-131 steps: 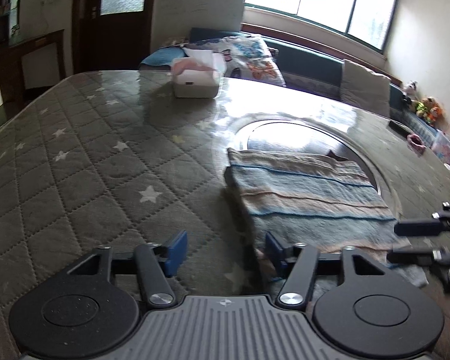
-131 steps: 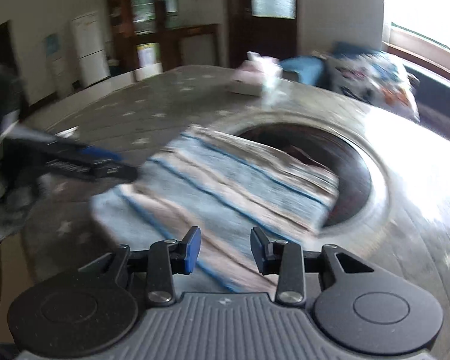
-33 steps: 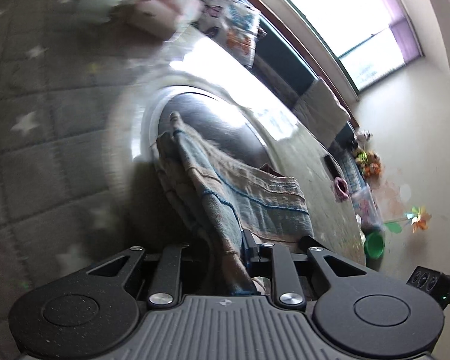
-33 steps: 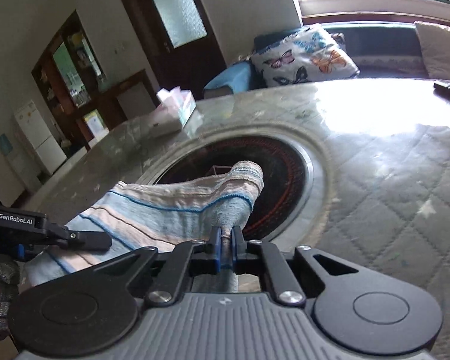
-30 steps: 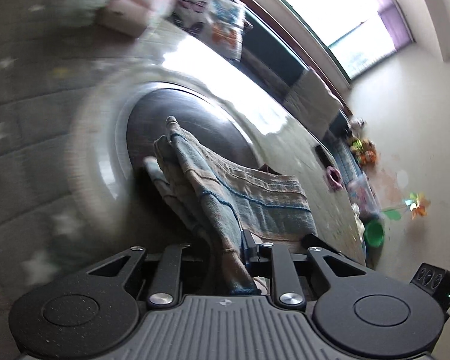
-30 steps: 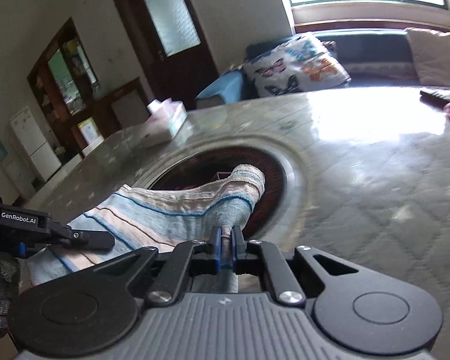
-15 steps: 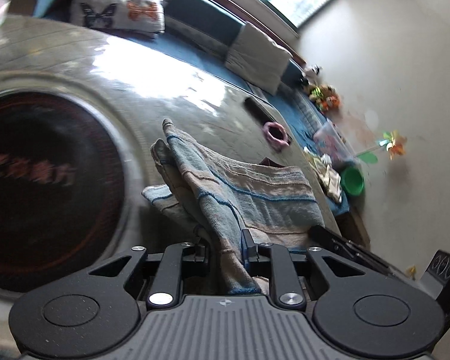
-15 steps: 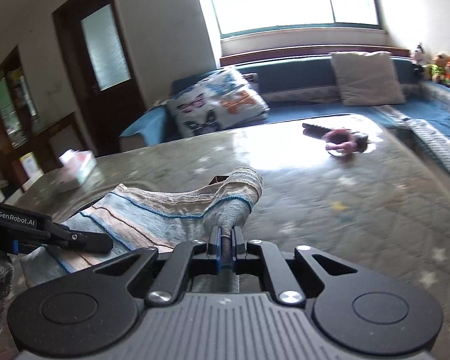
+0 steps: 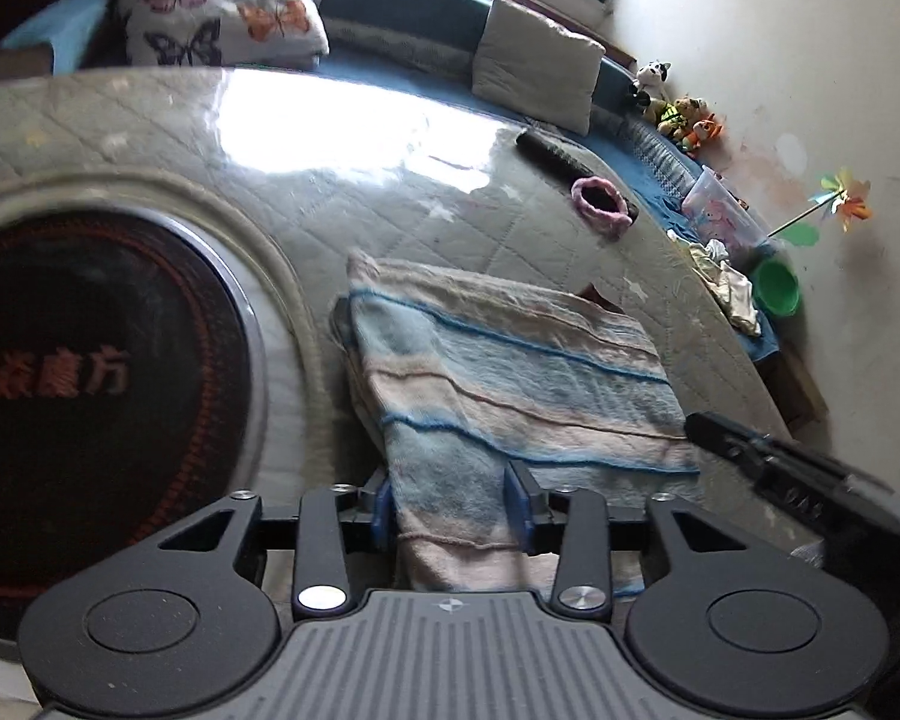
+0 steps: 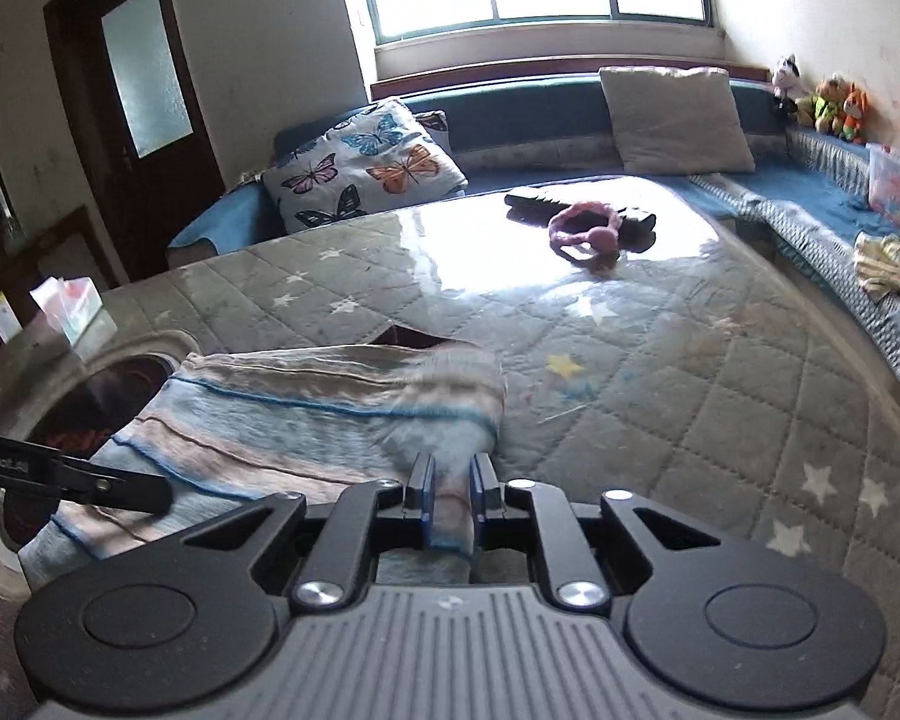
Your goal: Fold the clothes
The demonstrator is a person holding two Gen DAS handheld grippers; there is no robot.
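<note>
- Fingers of left gripper (image 9: 455, 501) standing wide apart astride near edge of folded blue-and-beige striped knitted garment (image 9: 510, 372); fingers of right gripper (image 10: 450, 489) parted narrowly, near corner of garment between them, not visibly pinched.
- Garment lying flat on grey quilted star-patterned table cover (image 10: 720, 396), just right of dark round inset (image 9: 90, 372).
- Judging: releasing after laying down a fold; next, backing both grippers off towards near side.
- Keeping clear of pink fuzzy ring (image 10: 588, 228) far off; open cover to right.
</note>
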